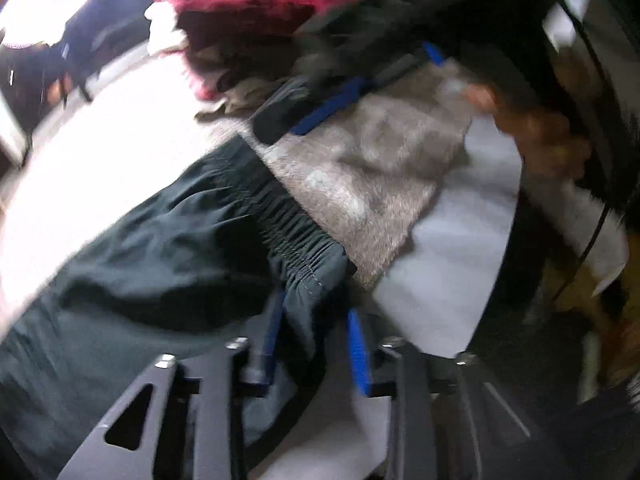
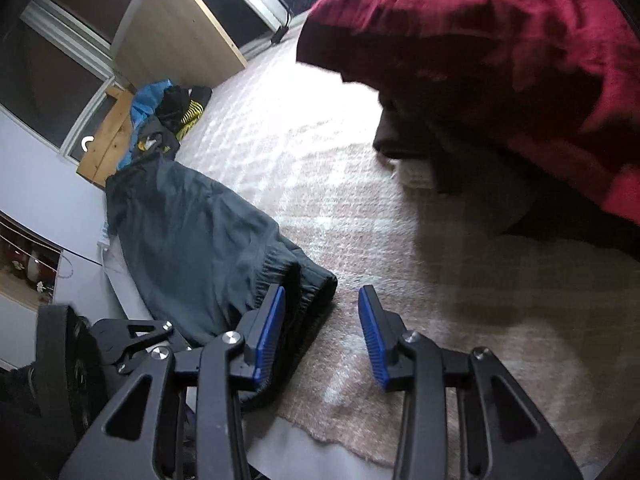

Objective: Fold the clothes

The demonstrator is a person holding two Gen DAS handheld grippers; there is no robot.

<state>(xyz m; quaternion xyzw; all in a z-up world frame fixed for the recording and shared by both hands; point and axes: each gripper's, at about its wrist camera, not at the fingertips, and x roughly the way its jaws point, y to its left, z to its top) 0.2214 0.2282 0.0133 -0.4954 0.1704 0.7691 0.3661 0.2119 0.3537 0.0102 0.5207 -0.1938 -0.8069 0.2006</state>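
Spread over the bed, a pale fuzzy blanket (image 2: 400,240), carrying everything else. Heaped at its far side, a pile of unfolded clothes topped by a dark red garment (image 2: 500,60), with darker pieces beneath; further clothes bunched near the bed's far corner (image 2: 168,120). Laid out nearer, the piece in hand: dark green-grey trousers (image 2: 192,248) with a gathered elastic waistband, legs trailing off toward the bed's edge, waistband end lying on the blanket. Judged to be early in the fold for this one garment: taken by the waistband and being drawn flat, no crease yet made. Next move likely calling for a second grip on the waistband's free corner, then a pull to square the cloth before doubling it over; slack, slippery-looking fabric, so a shallow pinch might let go. Left tongs (image 1: 316,340) narrow, pinched on the waistband corner, cloth bunched between the blue pads (image 1: 358,350); heavy motion blur in that view, so depth of the grip hard to tell. Right tongs (image 2: 322,332) wide apart, holding nothing, held low over the blanket, aimed along the bed, left pad just beside the waistband's end, right pad over bare blanket.
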